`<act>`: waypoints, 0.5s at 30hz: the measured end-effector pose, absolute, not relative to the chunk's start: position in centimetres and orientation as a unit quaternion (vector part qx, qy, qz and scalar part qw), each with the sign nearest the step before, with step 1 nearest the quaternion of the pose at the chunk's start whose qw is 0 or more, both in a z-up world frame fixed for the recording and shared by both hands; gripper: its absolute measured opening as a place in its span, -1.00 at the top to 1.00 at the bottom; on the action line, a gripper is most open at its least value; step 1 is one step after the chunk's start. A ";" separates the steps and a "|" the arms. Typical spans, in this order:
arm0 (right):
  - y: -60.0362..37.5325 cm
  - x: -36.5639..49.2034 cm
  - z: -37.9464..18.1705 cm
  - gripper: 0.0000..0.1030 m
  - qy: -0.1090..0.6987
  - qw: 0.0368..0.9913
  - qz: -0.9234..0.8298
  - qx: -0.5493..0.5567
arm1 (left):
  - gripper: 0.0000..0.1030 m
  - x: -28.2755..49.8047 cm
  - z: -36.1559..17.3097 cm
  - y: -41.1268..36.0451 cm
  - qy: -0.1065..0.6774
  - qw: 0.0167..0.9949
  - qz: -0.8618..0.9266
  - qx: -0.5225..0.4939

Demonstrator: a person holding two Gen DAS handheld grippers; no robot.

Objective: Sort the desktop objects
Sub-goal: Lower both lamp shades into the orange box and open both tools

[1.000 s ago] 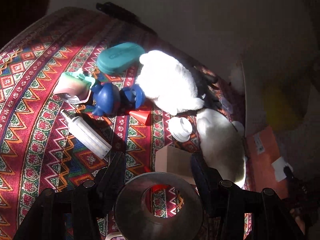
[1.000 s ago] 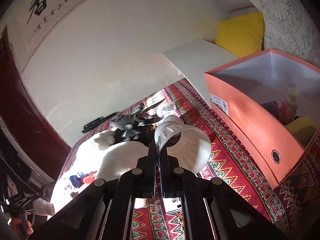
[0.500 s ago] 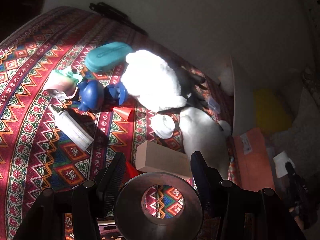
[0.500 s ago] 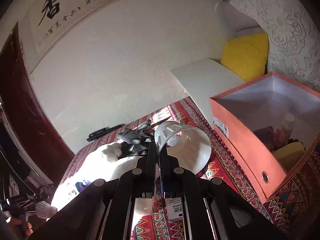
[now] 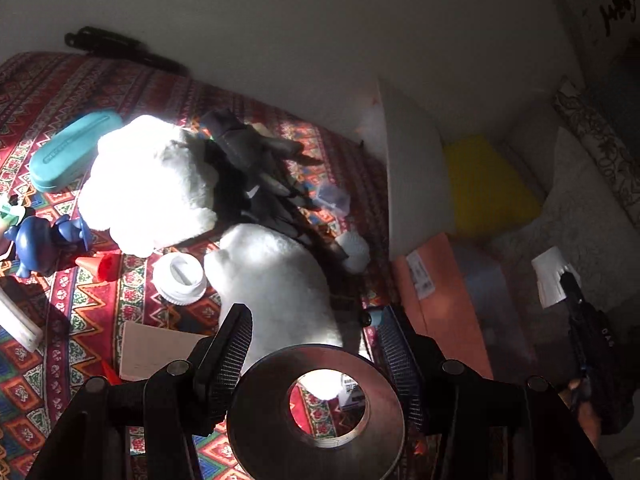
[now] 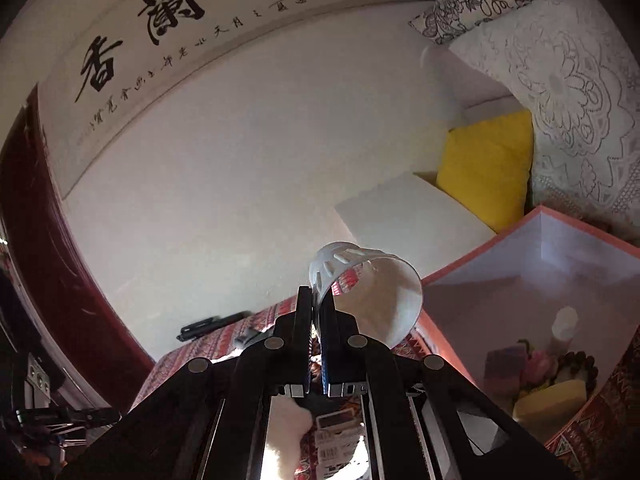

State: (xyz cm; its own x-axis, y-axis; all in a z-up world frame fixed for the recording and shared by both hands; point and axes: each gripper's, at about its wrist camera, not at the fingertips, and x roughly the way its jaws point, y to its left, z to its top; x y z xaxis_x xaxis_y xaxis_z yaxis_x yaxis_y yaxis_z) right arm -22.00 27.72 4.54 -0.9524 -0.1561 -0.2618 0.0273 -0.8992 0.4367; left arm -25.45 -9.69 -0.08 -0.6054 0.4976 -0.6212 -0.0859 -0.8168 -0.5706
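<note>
Lifted higher than a second ago, my right gripper now carries the white cup off the worktop, level with the orange box just beside it, its jaws pinching the cup's wall. A drop into that box looks close. My left gripper has swung right, jaws spread and empty above the white plush toy.
</note>
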 end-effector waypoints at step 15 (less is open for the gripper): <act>43.2 -23.1 -1.3 0.95 -0.313 -0.059 -0.929 0.188 | -0.10 -33.4 -1.7 15.0 -0.213 0.331 0.793 -0.465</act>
State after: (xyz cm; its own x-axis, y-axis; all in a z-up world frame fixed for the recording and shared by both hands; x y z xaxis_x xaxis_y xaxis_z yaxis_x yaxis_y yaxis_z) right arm -23.07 43.16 -1.32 -0.9222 -0.0087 -0.3865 -0.2271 -0.7970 0.5597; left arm -33.36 15.00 -1.69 -0.3493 0.7230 -0.5961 -0.3270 -0.6902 -0.6455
